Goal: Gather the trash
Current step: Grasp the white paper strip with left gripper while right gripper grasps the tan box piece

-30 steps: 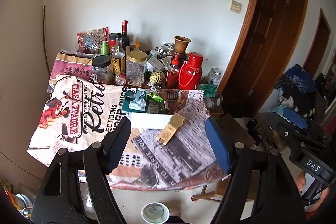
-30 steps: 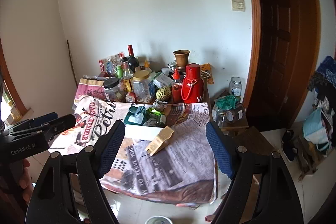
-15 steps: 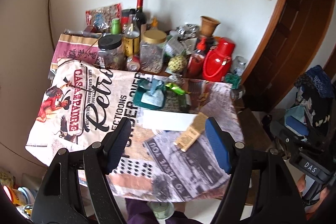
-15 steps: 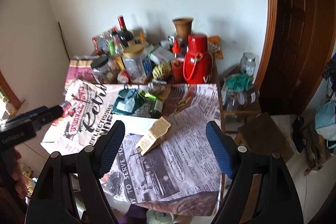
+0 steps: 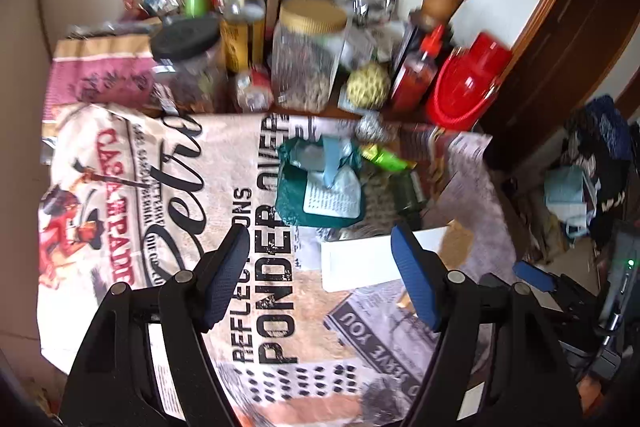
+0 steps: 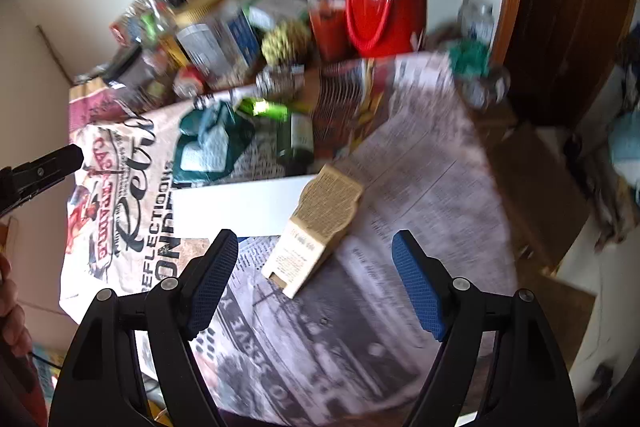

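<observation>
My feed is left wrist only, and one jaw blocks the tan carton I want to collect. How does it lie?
Observer: The tan carton lies flat on the printed cloth, its far end against the white sheet.
Operator: Is the right gripper free?
Observer: Yes. The right gripper has open jaws holding nothing, with the carton just ahead.
Operator: Anything beyond the table's far right corner?
Observer: Blurred glass jars with a green clump.
</observation>
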Available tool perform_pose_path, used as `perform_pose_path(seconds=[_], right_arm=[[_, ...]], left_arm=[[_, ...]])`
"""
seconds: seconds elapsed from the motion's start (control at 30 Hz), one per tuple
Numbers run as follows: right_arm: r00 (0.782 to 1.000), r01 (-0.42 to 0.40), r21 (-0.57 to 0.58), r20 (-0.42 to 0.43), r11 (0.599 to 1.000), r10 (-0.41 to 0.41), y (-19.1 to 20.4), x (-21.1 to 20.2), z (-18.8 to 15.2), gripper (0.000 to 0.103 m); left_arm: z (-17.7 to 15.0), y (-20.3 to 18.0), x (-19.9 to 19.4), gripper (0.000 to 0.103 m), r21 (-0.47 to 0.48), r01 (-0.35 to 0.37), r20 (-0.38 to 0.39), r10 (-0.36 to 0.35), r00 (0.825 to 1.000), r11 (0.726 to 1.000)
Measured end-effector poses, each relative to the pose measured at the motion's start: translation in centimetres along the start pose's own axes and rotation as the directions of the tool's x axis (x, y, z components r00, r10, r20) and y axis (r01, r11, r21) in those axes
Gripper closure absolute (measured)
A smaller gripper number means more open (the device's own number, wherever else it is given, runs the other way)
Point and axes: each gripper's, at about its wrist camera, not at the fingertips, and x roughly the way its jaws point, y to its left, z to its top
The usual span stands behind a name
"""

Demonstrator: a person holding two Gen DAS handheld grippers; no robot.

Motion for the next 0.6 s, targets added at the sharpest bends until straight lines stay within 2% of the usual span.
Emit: perform_pose_path(seconds=[0.17, 0.33, 0.4, 0.47, 0.53, 0.6], right_arm=[[0.998, 0.007, 0.09, -0.063, 0.996, -0.001, -0.2, 4.1, -0.1, 0.027], [0.995, 0.042, 0.109, -0.096, 0.993, -0.031, -0.3, 6.6, -0.9, 0.027], [0.996, 0.056, 0.106, -0.074, 0.993, -0.048, -0.6, 6.3, -1.2, 0.027], [0.994, 0.091, 0.078, -0.069, 0.993, -0.085, -0.8, 6.0, -1.6, 0.027], [0.991, 0.113, 0.045, -0.079, 0.993, -0.109, -1.3, 5.8, -2.0, 0.033], [0.989, 0.115, 0.025, -0.095, 0.993, -0.112, -1.7, 5.6, -2.4, 0.045]], left_arm=[[0.4, 1.6, 5.1, 0.031, -0.011, 0.055, -0.085, -0.056, 0.995, 0.998], [0.5, 1.3, 8.9, 0.031, -0.008, 0.101, -0.135, -0.101, 0.986, 0.995], [0.5, 0.8, 10.2, 0.031, 0.009, 0.089, -0.146, -0.087, 0.986, 0.996], [0.3, 0.4, 11.3, 0.031, 0.032, 0.04, -0.148, -0.035, 0.988, 0.999], [0.0, 0.5, 12.1, 0.031, 0.03, 0.01, -0.162, -0.006, 0.987, 1.0], [-0.4, 0.8, 12.6, 0.031, 0.02, 0.002, -0.184, 0.002, 0.983, 1.0]])
